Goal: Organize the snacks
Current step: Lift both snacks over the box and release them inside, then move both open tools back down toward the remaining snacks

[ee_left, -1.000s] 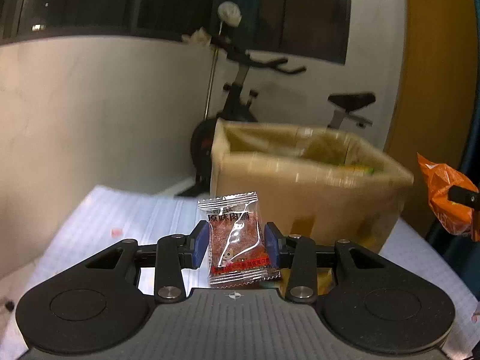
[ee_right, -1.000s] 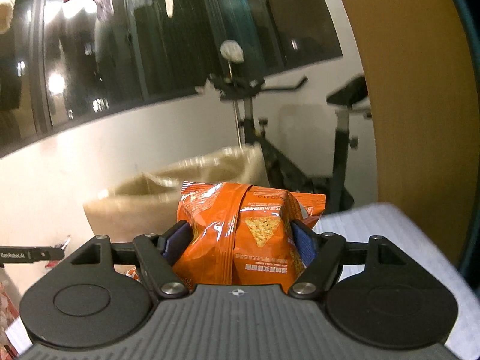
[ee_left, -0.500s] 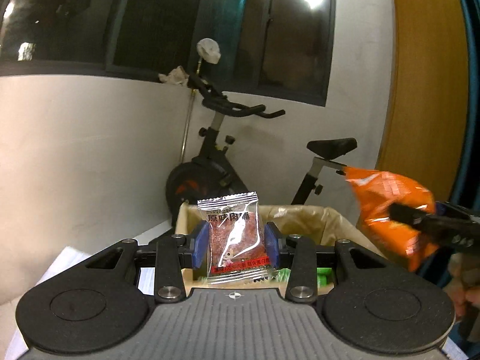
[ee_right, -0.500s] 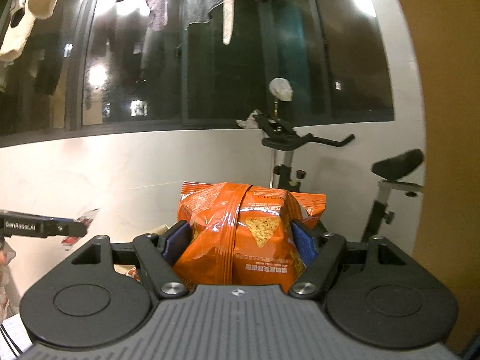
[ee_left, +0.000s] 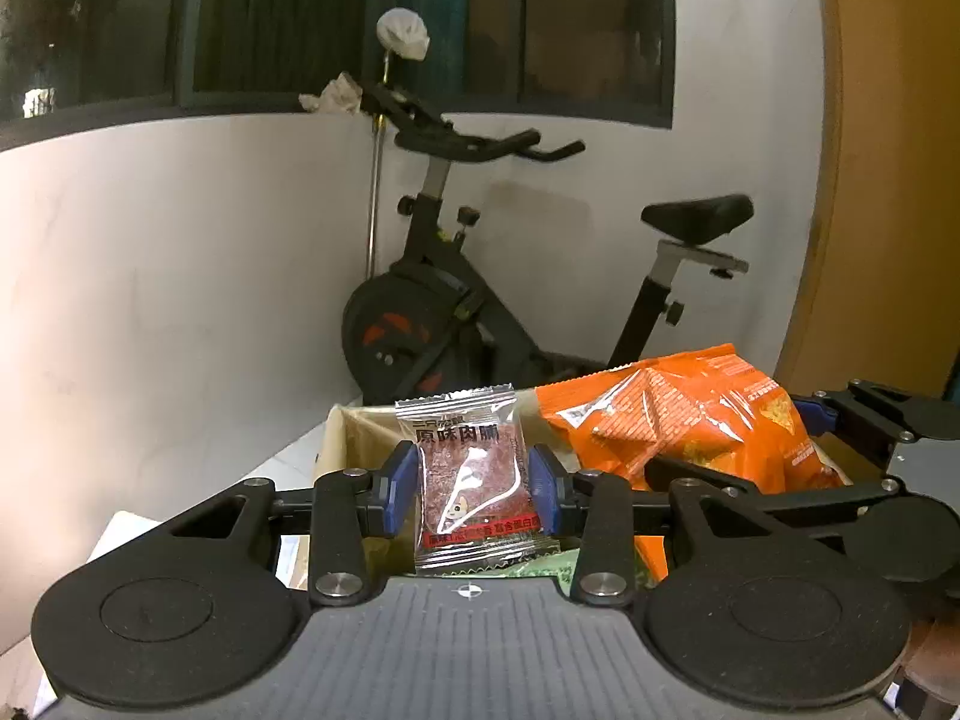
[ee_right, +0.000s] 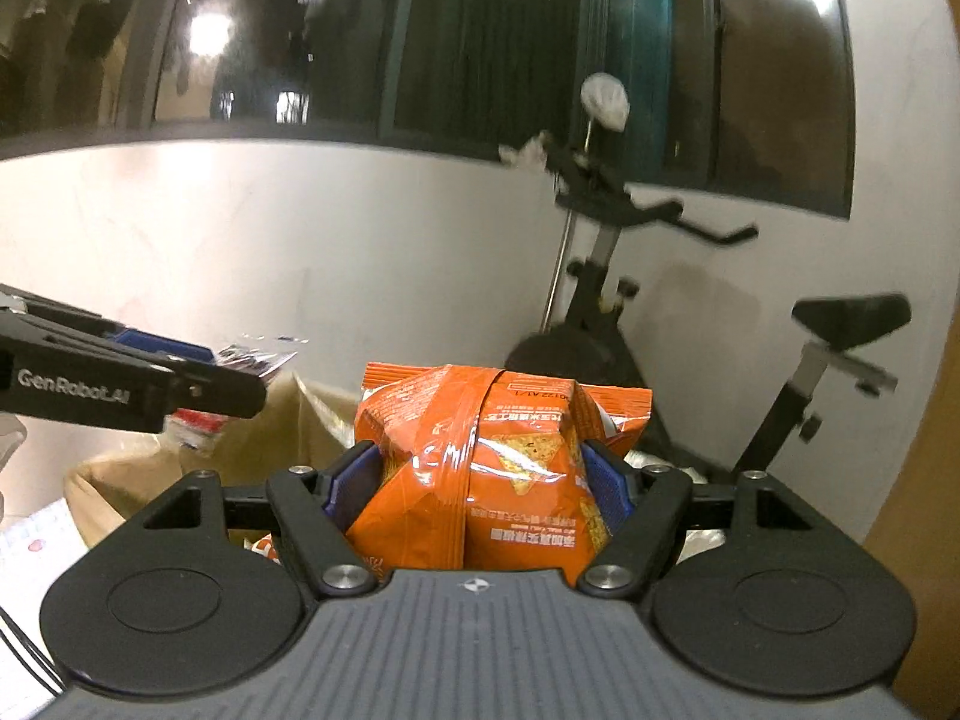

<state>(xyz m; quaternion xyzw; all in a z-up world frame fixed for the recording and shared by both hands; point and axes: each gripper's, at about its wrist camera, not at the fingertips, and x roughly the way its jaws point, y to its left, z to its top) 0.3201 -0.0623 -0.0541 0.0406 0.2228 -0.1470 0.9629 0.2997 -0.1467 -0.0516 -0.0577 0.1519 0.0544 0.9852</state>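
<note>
Two snack packs are in your grip. Your left hand-held gripper (ee_left: 472,485) is clamped on a small clear jerky packet (ee_left: 471,480), blue pads (ee_left: 401,483) pressing its sides, at the lower centre of the left wrist view. Your right hand-held gripper (ee_right: 477,483) squeezes an orange chip bag (ee_right: 492,474), which also shows at the right of the left wrist view. Both packs hang over the open cardboard box (ee_left: 345,441), lined with brown paper, just behind them. Beyond the box an exercise bike (ee_left: 456,312) stands against the white wall, under dark windows (ee_left: 288,18). A white surface (ee_right: 30,546) peeks in at lower left.
</note>
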